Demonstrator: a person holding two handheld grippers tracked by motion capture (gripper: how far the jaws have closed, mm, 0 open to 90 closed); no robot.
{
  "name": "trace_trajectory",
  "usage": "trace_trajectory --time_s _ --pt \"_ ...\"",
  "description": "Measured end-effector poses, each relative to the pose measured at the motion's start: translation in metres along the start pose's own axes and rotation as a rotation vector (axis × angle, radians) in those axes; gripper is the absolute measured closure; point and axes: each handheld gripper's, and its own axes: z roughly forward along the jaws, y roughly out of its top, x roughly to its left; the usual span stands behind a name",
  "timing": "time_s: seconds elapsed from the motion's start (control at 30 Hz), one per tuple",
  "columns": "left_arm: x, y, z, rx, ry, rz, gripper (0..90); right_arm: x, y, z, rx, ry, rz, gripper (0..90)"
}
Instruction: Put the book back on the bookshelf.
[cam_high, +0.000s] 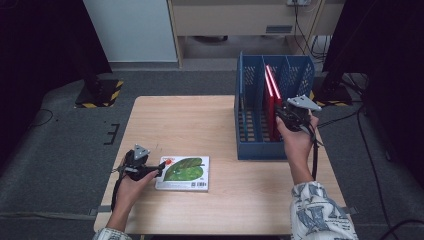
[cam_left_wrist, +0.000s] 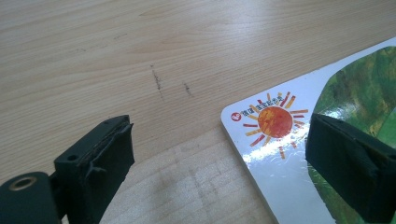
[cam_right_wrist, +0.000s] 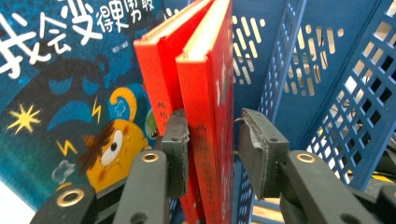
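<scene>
The right gripper (cam_right_wrist: 212, 154) stands at the blue perforated plastic file rack (cam_high: 250, 102) on the pale wood-grain bench (cam_high: 180, 120). Its jaws straddle the nearer of two thin red hardcover books (cam_right_wrist: 210, 107) standing upright in the rack; the left pad lies against the cover, the right pad stands clear of it (a narrow gap shows), so the jaws are apart. Beside the red pair leans a blue picture book (cam_right_wrist: 60, 93) with a cartoon face. The left gripper (cam_left_wrist: 219, 154), jaws wide apart, hovers at the corner of a glossy flat book with a green leaf and orange sun (cam_left_wrist: 299, 135), lying on the bench.
</scene>
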Motion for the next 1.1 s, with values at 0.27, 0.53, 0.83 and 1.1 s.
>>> trace_trajectory --time_s 0.27,0.53,0.83,1.1 --pt "0.0 0.0 -0.001 -0.001 0.001 0.0 6.7 -0.002 -0.014 -0.006 0.016 0.013 0.012 65.0" --pt "0.0 0.0 0.0 0.0 0.002 0.001 6.7 -0.002 -0.019 -0.005 0.039 0.039 -0.003 72.4" --pt "0.001 0.0 -0.001 -0.003 0.001 -0.002 6.7 0.004 -0.017 -0.001 0.048 0.062 -0.017 78.5" --pt "0.001 0.0 -0.001 -0.003 0.001 -0.002 6.8 0.007 -0.015 0.004 0.052 0.069 -0.018 78.2"
